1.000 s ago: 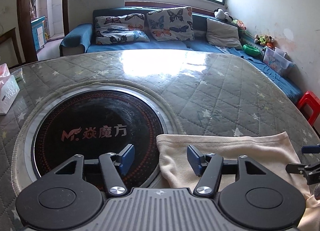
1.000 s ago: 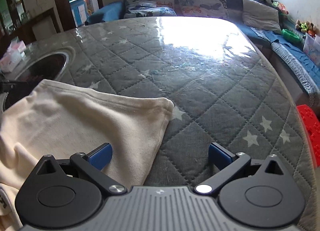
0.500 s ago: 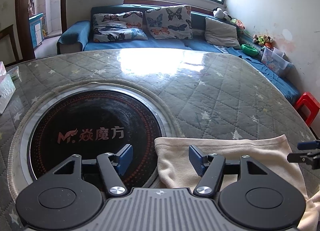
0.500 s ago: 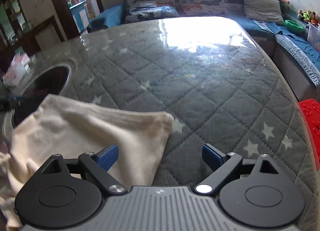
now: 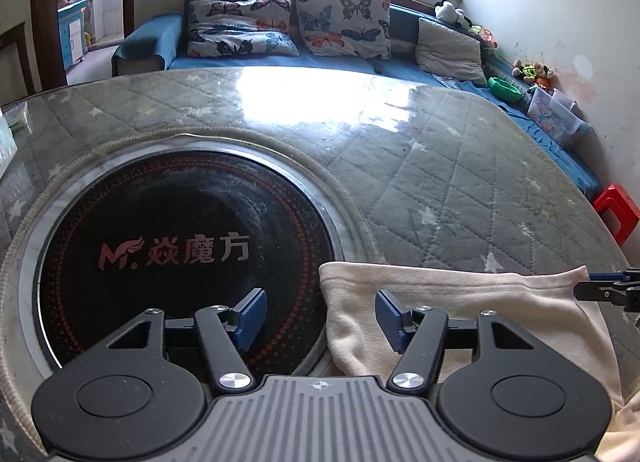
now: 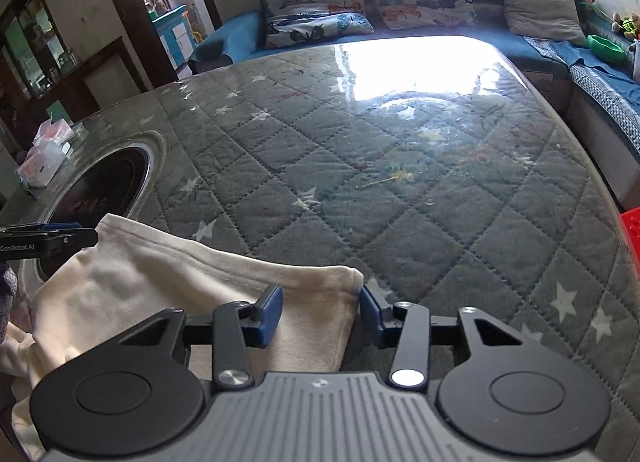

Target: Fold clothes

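Change since earlier: right gripper (image 6: 320,312) jaws closing around cream garment (image 6: 168,286) corner.
Left view: left gripper (image 5: 318,316) apart, straddling garment edge beside black hob (image 5: 160,221).
Right view: garment between jaws; pinch looks imminent.

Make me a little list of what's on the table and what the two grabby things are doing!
surface: quilted star table
built-in: round black cooktop
clothing: cream garment, flat, one corner over the cooktop's edge
left hand-held gripper: closing, astride the garment's left corner, pads not pressing yet
right hand-held gripper: closing around the garment's right corner
behind the table: blue sofa with butterfly pillows
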`<action>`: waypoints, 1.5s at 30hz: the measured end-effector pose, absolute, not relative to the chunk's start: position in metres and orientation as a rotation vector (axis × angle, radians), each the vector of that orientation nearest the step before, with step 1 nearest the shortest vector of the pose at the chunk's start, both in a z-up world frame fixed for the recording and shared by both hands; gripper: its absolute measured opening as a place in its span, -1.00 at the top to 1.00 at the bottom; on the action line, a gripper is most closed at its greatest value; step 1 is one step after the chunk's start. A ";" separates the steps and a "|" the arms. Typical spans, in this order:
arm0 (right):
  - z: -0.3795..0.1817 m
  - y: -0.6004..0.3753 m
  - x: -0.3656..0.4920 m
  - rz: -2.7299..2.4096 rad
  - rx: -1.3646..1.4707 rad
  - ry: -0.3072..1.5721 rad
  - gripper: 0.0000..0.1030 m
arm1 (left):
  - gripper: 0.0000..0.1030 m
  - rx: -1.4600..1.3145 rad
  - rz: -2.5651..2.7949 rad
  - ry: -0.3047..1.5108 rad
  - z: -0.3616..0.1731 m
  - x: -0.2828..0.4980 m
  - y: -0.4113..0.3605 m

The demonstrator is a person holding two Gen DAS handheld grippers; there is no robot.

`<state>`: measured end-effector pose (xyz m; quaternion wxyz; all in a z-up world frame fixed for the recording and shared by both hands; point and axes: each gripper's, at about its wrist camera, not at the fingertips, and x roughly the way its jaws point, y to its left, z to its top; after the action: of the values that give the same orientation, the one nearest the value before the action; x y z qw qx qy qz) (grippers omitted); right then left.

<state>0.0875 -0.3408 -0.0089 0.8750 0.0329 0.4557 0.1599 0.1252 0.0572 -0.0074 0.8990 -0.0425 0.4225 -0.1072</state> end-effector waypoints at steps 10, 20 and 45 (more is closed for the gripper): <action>-0.002 -0.339 0.093 0.346 0.064 0.919 0.87 | 0.85 -0.030 -0.257 0.839 -0.011 0.126 0.046; 0.022 -0.314 0.130 0.377 0.035 0.827 0.89 | 0.87 -0.019 -0.196 0.753 0.011 0.142 0.061; 0.033 -0.274 0.118 0.539 -0.126 0.799 0.66 | -0.15 0.067 -0.204 0.741 0.013 0.163 0.040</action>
<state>0.1178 -0.2740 0.0328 0.8841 -0.0607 0.3842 0.2591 0.1630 0.0398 0.0128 0.9265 0.0326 0.3615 -0.0993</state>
